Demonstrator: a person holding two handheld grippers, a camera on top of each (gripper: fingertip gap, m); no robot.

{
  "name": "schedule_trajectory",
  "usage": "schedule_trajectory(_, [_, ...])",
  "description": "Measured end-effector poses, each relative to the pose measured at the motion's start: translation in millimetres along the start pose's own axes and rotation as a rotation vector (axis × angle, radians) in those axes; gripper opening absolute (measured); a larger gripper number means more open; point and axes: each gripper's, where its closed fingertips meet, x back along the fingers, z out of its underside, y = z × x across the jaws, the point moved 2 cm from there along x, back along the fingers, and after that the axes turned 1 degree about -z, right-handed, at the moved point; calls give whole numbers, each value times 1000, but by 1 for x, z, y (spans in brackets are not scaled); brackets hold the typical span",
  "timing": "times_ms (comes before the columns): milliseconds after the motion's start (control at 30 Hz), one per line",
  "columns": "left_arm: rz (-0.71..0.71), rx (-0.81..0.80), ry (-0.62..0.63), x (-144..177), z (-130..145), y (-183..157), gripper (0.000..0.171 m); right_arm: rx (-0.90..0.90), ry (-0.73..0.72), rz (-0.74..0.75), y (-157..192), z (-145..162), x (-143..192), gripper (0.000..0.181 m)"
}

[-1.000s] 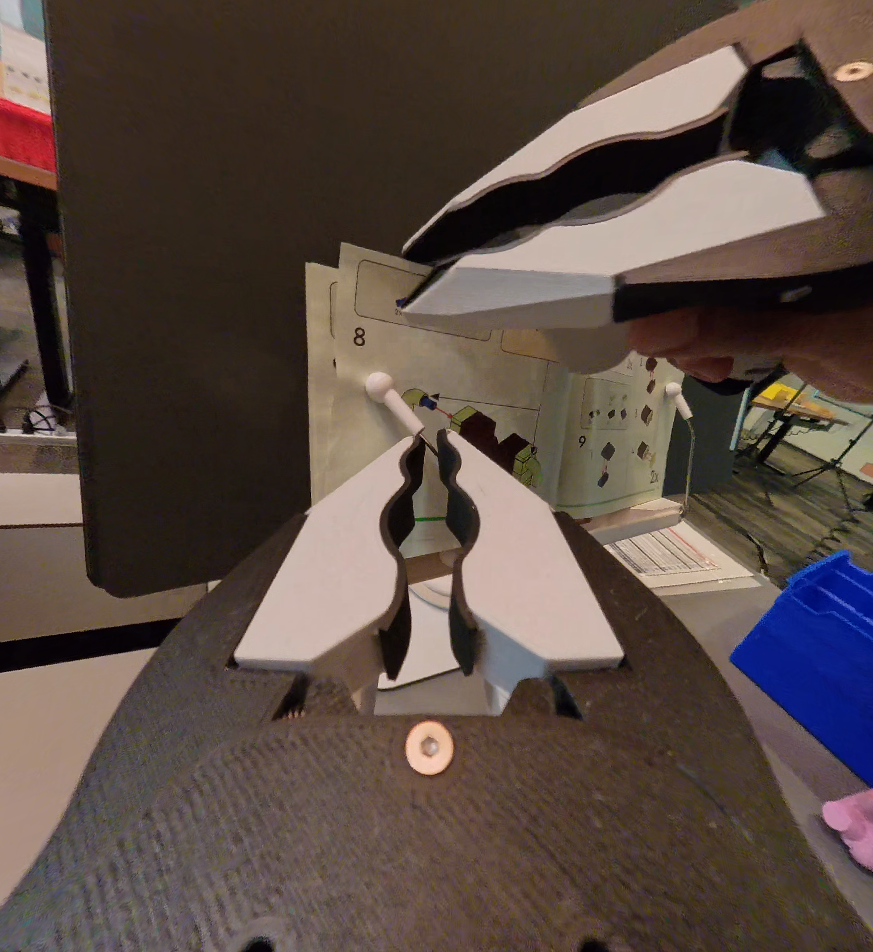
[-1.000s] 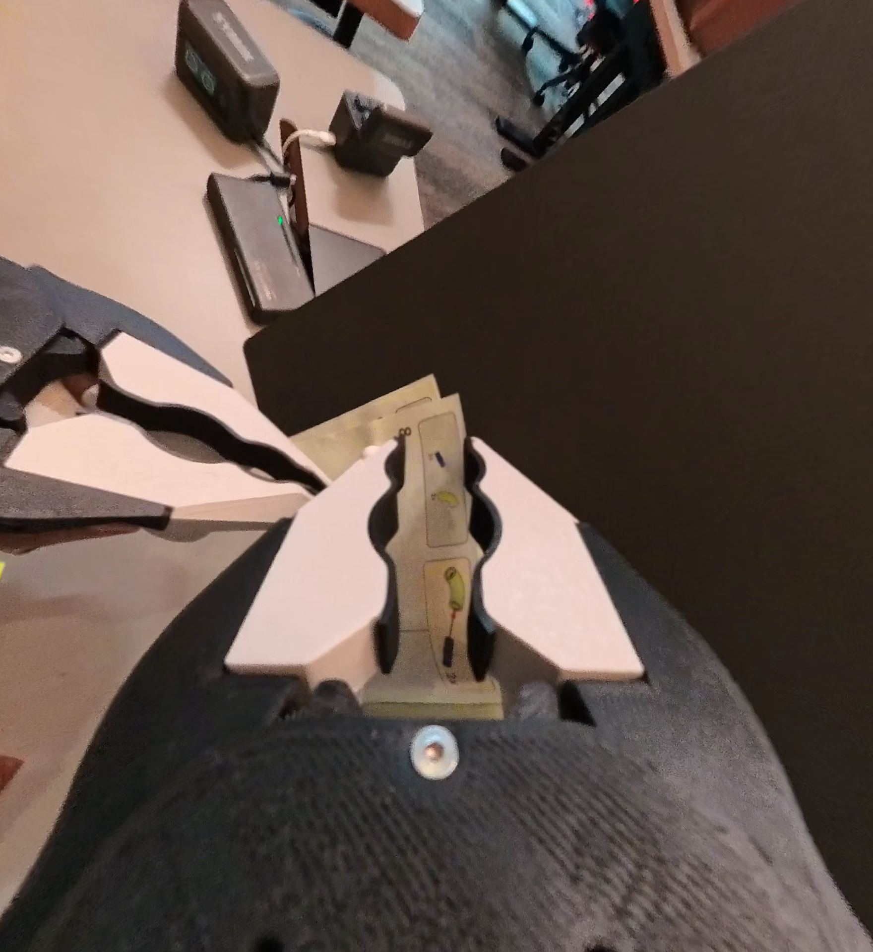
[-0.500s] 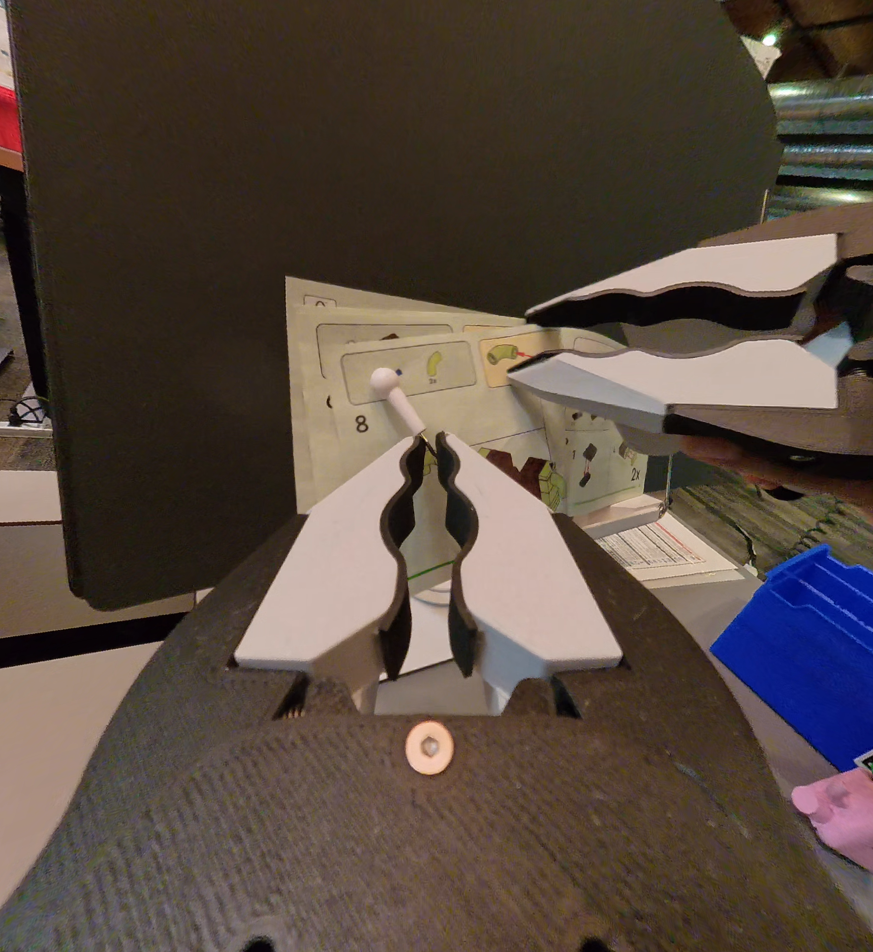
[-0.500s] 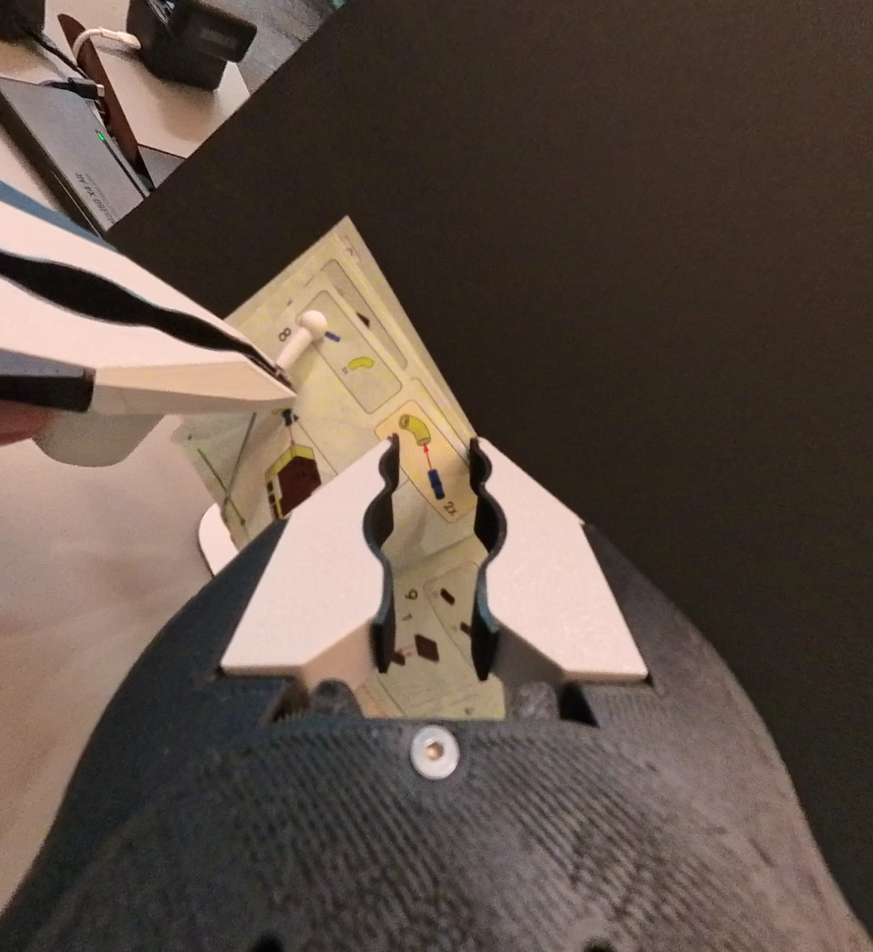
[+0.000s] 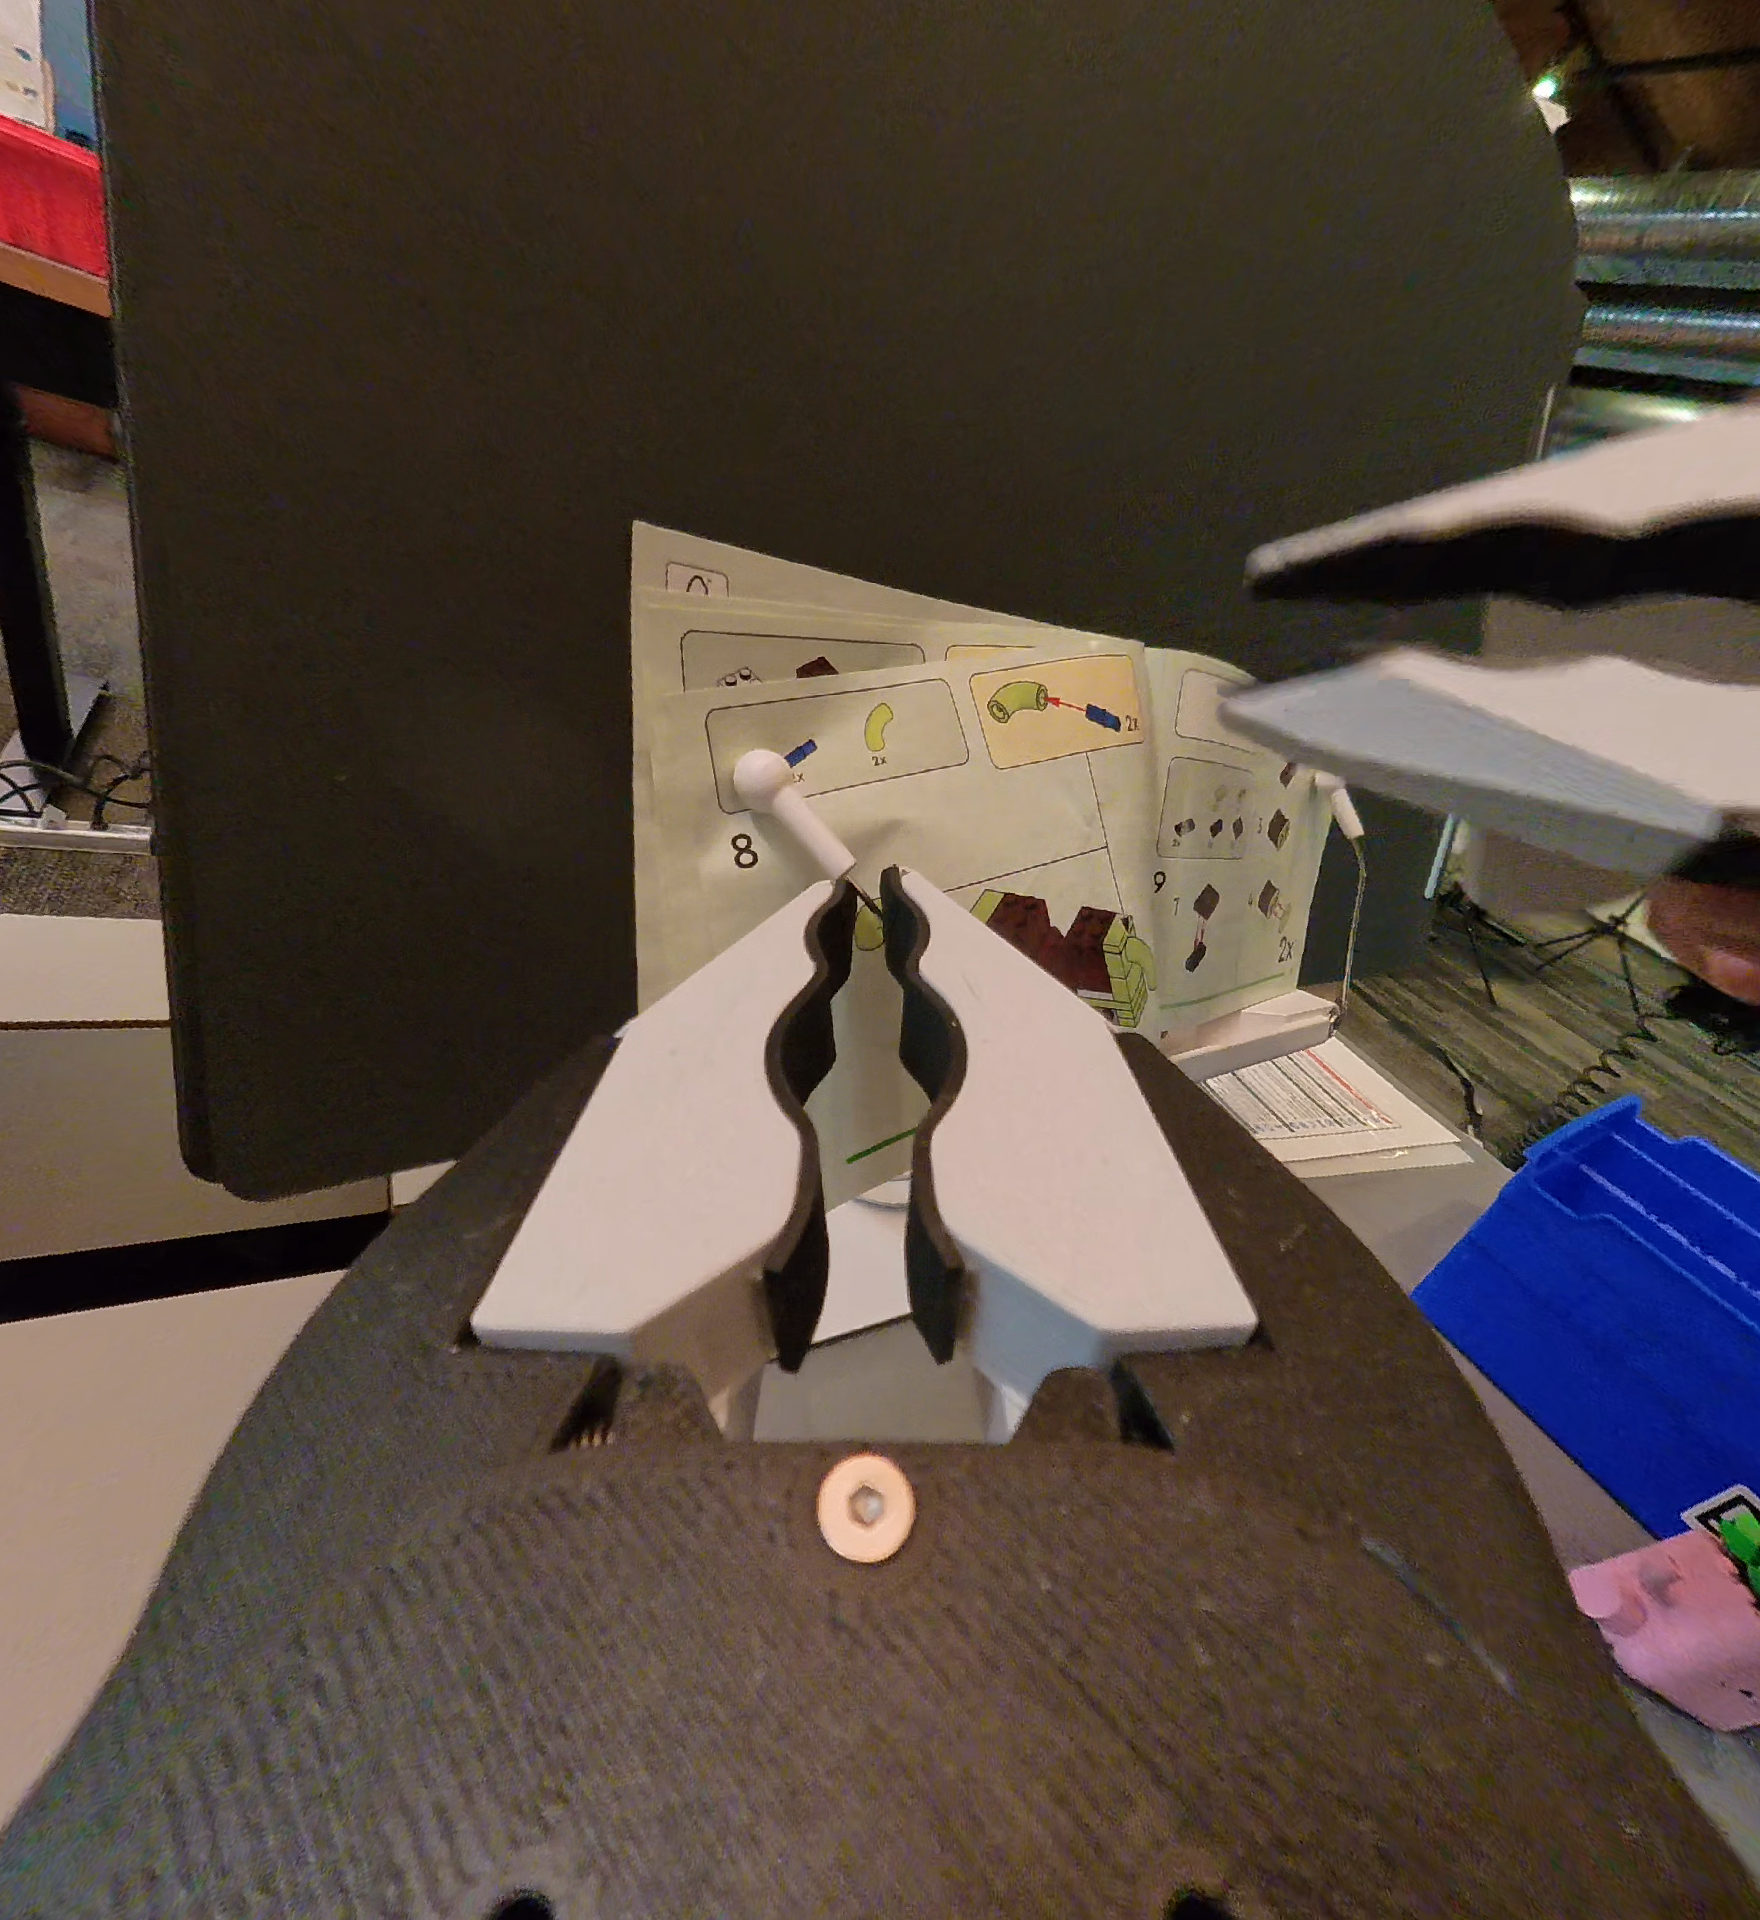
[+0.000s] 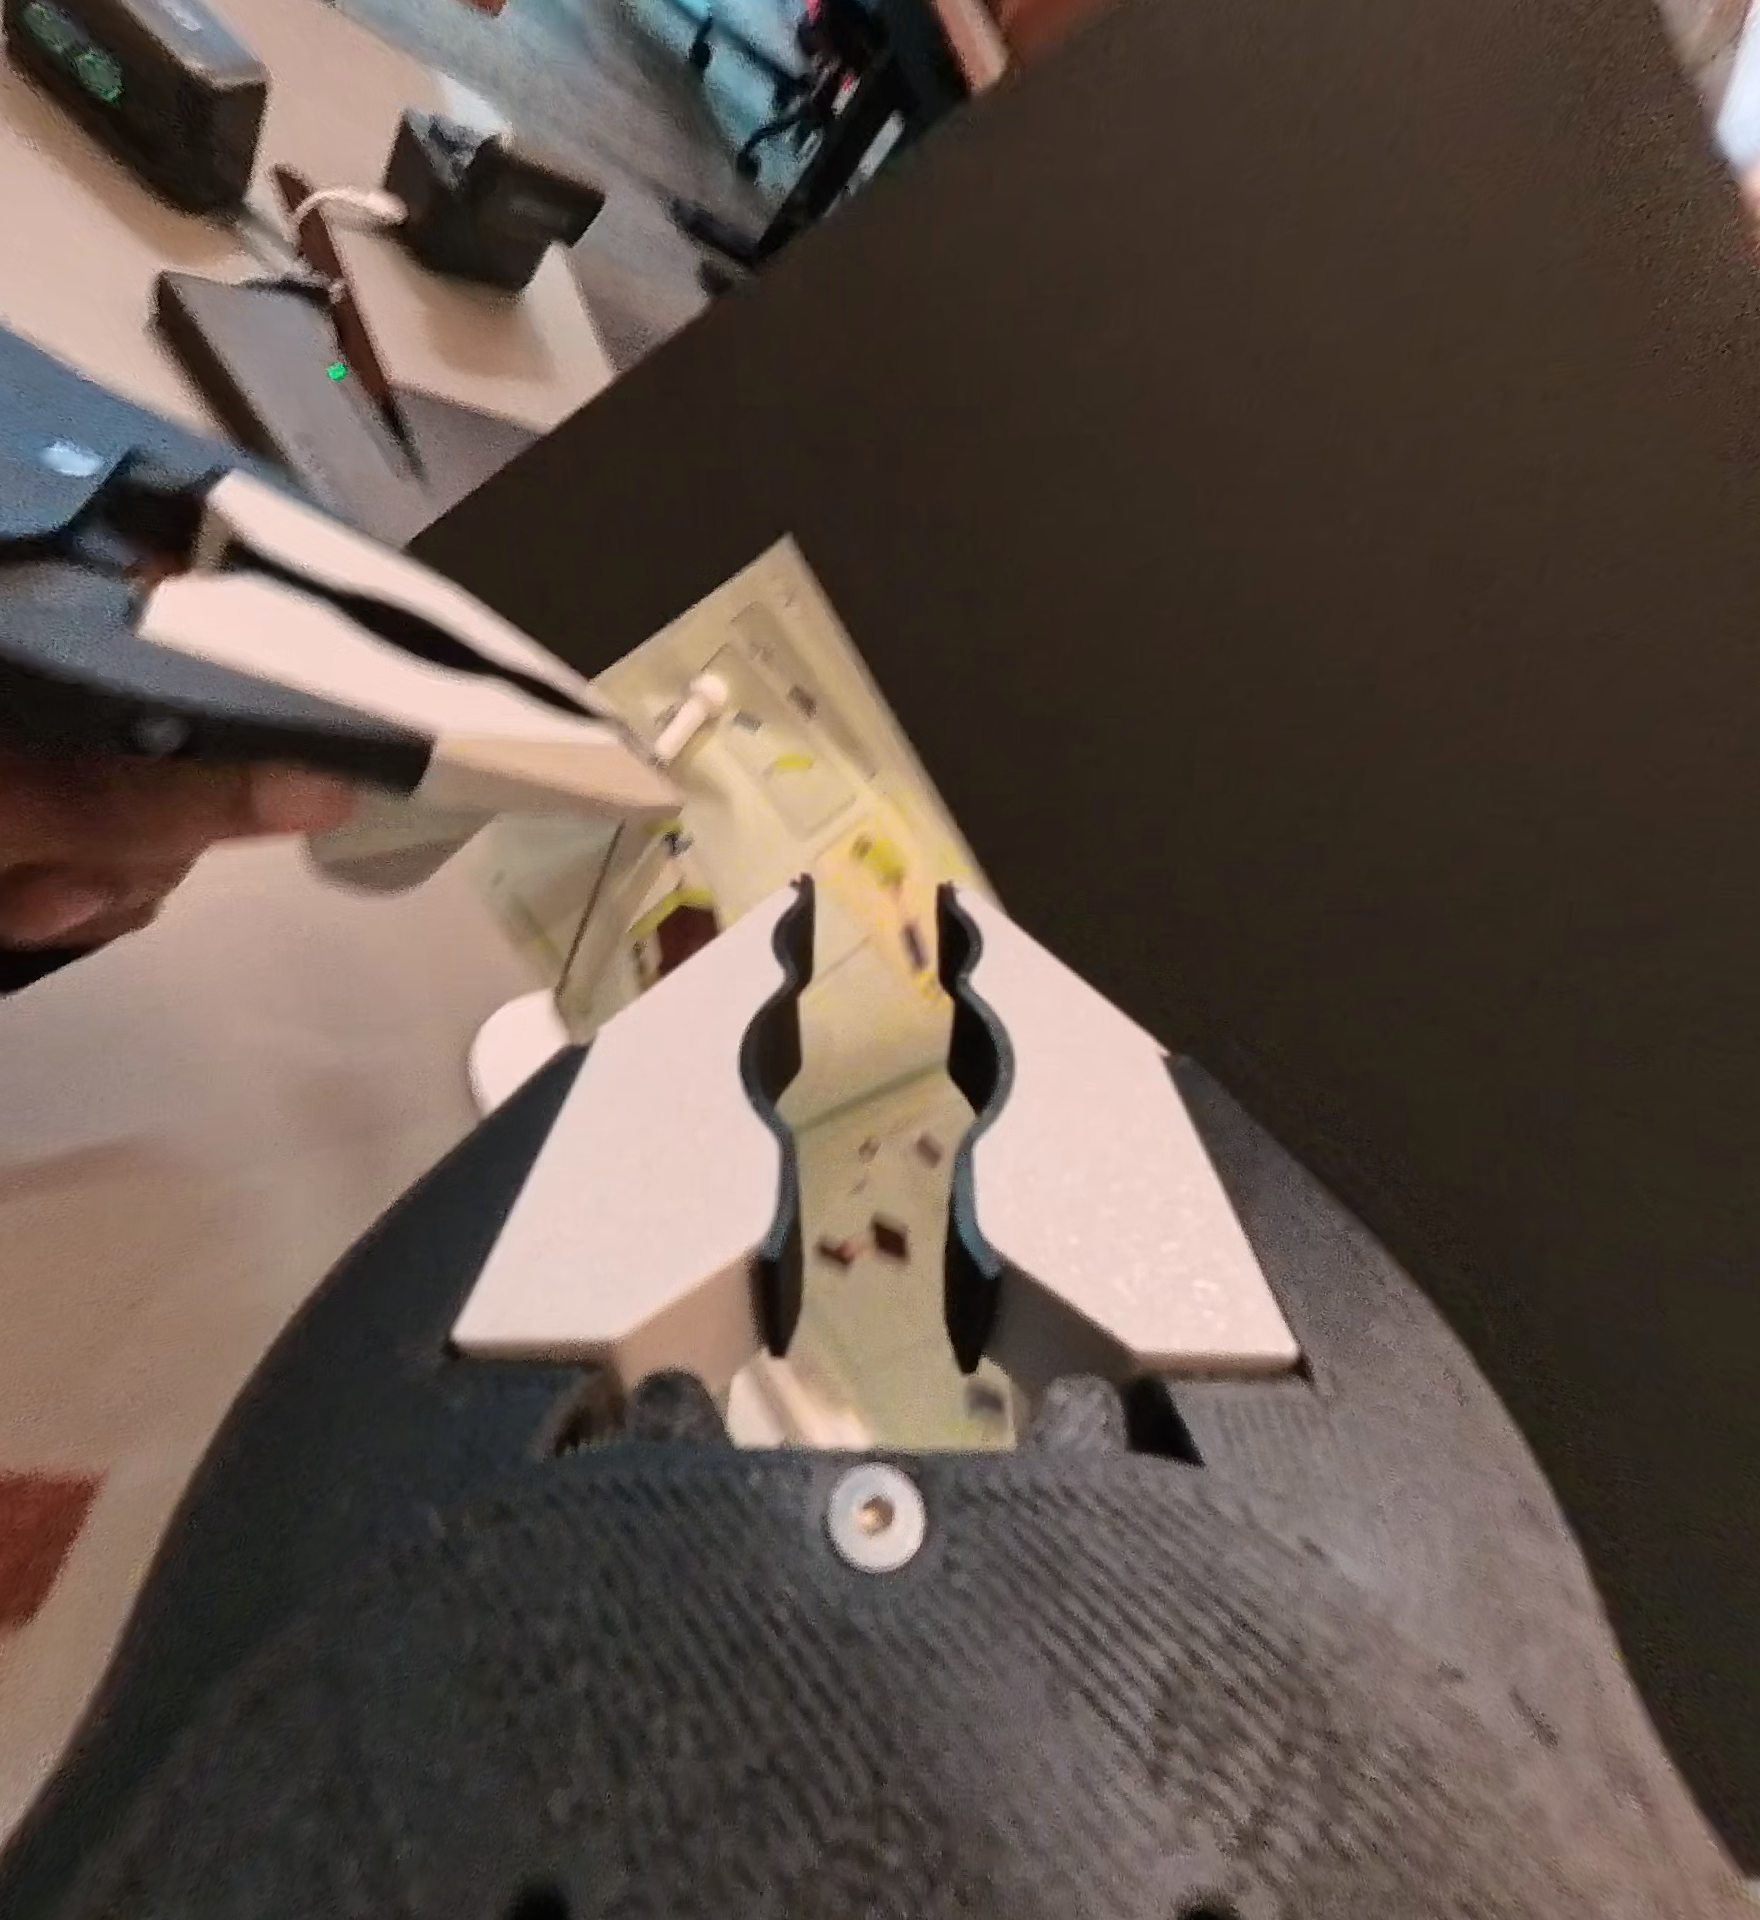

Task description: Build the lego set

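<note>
Black backboard behind booklet; left gripper tips pinch white holder pin; right gripper spread, empty, above beige table.

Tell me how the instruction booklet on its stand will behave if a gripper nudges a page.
The instruction booklet is thin paper with curling, fanned pages, so it would likely flex rather than resist. Only two slim white-tipped wire arms pin it, so a page may slip free. Being light, it would probably flutter back against the black board.
</note>
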Motion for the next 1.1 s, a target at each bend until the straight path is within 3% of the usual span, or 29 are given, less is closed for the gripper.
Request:
schedule_trajectory(133, [18,21,12,0,-1,-1,2,-76,158,-136,24,41,10,23])
schedule_trajectory(267, [24,-11,12,1,-3,-8,1,-26,217,-145,32,61,-10,21])
schedule_trajectory(533, [35,12,20,0,-1,-4,2,-54,129,-144,34,45,-40,18])
schedule_trajectory(833, [54,34,30,-4,-4,-8,5,-99,104,-166,36,37,-42,20])
schedule_trajectory(900, [71,40,37,-2,-5,-12,13,-137,77,-162,33,28,-29,22])
schedule_trajectory(967, [53,28,72,1,-7,-14,49,-189,17,-117,27,12,0,16])
schedule_trajectory(1033, [-16,-28,98,10,-11,-12,72,-280,-96,-63,24,-6,45,13])
schedule_trajectory(1100, [-75,-85,86,26,-19,-10,78,-394,-203,-56,36,-14,94,13])
